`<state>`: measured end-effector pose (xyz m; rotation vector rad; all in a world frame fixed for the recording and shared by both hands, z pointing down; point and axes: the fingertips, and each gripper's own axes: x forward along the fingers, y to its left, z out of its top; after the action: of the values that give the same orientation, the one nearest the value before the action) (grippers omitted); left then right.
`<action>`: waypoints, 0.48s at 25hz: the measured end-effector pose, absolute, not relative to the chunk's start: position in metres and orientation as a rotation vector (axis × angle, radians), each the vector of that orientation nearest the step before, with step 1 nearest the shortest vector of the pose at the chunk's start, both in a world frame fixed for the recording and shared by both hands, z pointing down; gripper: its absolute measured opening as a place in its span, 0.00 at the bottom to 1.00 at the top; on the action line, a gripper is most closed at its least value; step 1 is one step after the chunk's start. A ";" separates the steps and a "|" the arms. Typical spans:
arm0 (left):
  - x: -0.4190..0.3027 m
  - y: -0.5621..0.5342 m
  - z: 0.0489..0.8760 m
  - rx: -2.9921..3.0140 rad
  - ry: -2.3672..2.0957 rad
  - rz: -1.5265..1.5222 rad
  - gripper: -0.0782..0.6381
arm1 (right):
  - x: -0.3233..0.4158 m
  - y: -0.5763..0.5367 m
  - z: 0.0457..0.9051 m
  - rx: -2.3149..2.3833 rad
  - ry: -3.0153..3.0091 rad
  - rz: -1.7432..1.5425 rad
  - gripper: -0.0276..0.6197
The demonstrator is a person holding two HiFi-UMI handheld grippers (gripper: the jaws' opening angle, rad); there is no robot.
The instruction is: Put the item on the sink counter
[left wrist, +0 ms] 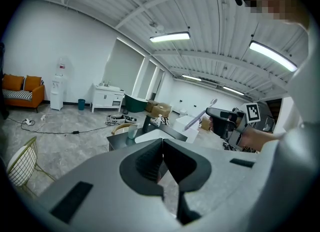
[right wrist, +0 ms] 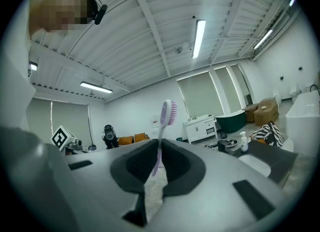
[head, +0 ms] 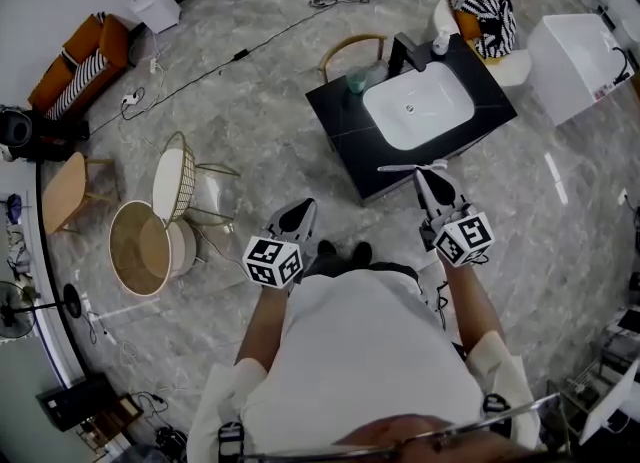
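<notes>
The item is a toothbrush (right wrist: 165,124) with a pale purple handle and pink bristles. My right gripper (right wrist: 159,162) is shut on its handle, and the head stands up above the jaws. In the head view the toothbrush (head: 400,167) lies crosswise at the tips of the right gripper (head: 421,175), just in front of the near edge of the black sink counter (head: 344,127). The counter has a white basin (head: 417,105). My left gripper (head: 304,208) is lower left of the counter, over the floor. Its jaws (left wrist: 162,148) are shut with nothing between them.
On the counter stand a greenish cup (head: 357,79), a black tap (head: 405,51) and a soap bottle (head: 440,44). A wooden chair (head: 352,47) is behind it, a white cabinet (head: 575,61) to the right. Wire chairs (head: 180,183) and a round basket (head: 140,248) stand left.
</notes>
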<state>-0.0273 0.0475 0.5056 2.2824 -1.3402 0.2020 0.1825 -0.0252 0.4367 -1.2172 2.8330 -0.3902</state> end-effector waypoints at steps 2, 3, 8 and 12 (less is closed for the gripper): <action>-0.027 0.040 0.509 2.280 -1.331 0.204 0.12 | 0.182 -0.032 0.438 -1.225 2.834 -0.400 0.09; -0.027 0.036 0.510 2.280 -1.325 0.204 0.12 | 0.182 -0.035 0.440 -1.231 2.836 -0.404 0.09; -0.027 0.010 0.519 2.290 -1.279 0.194 0.12 | 0.176 -0.054 0.450 -1.272 2.838 -0.418 0.09; -0.032 -0.016 0.524 2.304 -1.233 0.200 0.12 | 0.170 -0.073 0.454 -1.321 2.819 -0.431 0.09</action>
<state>-0.0322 -0.0158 0.5243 2.3040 -1.2328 0.1999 0.1696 -0.0732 0.4540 -1.3215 2.8188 -0.4309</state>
